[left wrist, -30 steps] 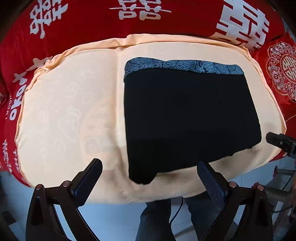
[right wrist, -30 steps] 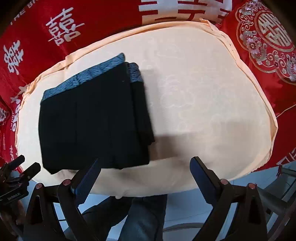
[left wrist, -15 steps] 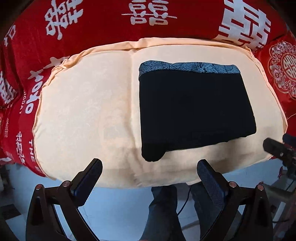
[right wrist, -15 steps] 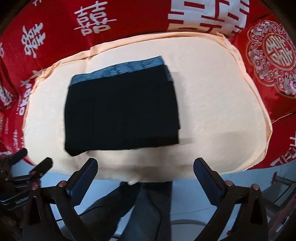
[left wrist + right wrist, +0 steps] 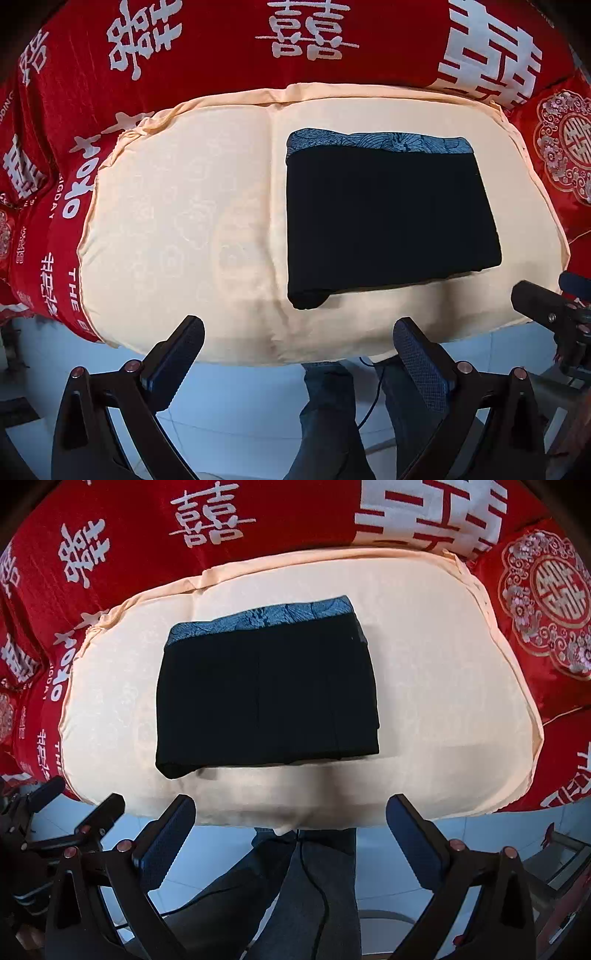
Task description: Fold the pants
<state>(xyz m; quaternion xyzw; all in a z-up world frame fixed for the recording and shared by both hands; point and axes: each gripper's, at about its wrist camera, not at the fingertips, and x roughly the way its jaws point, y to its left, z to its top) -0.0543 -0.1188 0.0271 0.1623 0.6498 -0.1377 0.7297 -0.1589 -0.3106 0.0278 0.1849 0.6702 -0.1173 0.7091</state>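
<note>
The pants are folded into a compact black rectangle with a blue-grey patterned waistband along the far edge. At the near-left corner the stacked layers bulge slightly past the fold line. The bundle lies flat on a peach cloth that covers the counter, which is itself draped in a red cloth with white characters.

The left hand-held gripper is spread wide with nothing between its fingers; it hangs over the near edge of the peach cloth, apart from the pants. The right hand-held gripper is likewise spread wide and empty, over the same near edge.

Compared with one second ago, both hand-held grippers have drawn back from the counter: more floor and more of the red cloth are in frame, and the pants appear farther from the fingers. In the right wrist view the pants have shifted from the left of frame to near centre. The fold itself is unchanged.

View differences: the left wrist view places the pants right of centre and shows the tip of the right hand-held gripper at the right edge (dark, partly cut off). The right wrist view shows the pants centred, with the left hand-held gripper at lower left. Both views show the person's legs in jeans below the counter edge; a dark cable across them is clearest in the right wrist view.
</note>
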